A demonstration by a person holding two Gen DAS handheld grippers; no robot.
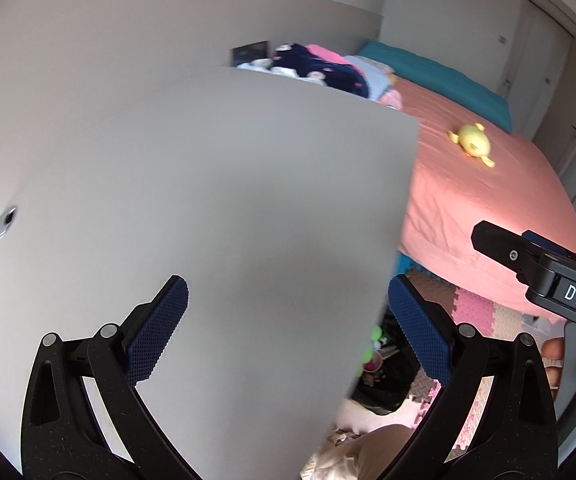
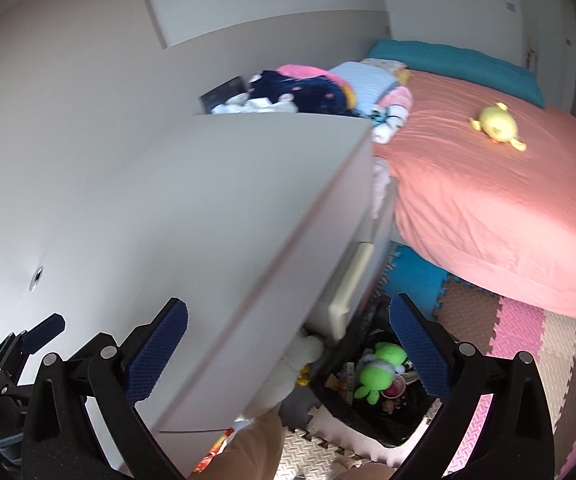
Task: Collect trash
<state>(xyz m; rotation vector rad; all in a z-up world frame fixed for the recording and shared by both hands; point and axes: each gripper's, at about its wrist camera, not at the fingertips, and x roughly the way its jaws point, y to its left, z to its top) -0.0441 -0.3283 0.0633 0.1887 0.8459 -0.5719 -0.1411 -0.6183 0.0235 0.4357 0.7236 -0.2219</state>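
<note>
My left gripper (image 1: pixel 288 320) is open and empty, held above the bare grey top of a cabinet (image 1: pixel 207 200). My right gripper (image 2: pixel 288 340) is open and empty, above the cabinet's front edge (image 2: pixel 247 220); it also shows in the left wrist view (image 1: pixel 536 268) at the right. The left gripper shows in the right wrist view (image 2: pixel 27 344) at the lower left. A black bag (image 2: pixel 384 412) lies open on the floor below, holding a green plush toy (image 2: pixel 380 372) and small bits. No single piece of trash stands out.
A bed with a salmon sheet (image 2: pixel 488 208) fills the right, with a yellow plush toy (image 2: pixel 496 122) on it. Clothes (image 2: pixel 308 92) are piled at the bed's head. Coloured foam floor mats (image 2: pixel 520 340) lie below. A drawer (image 2: pixel 348 280) stands partly open.
</note>
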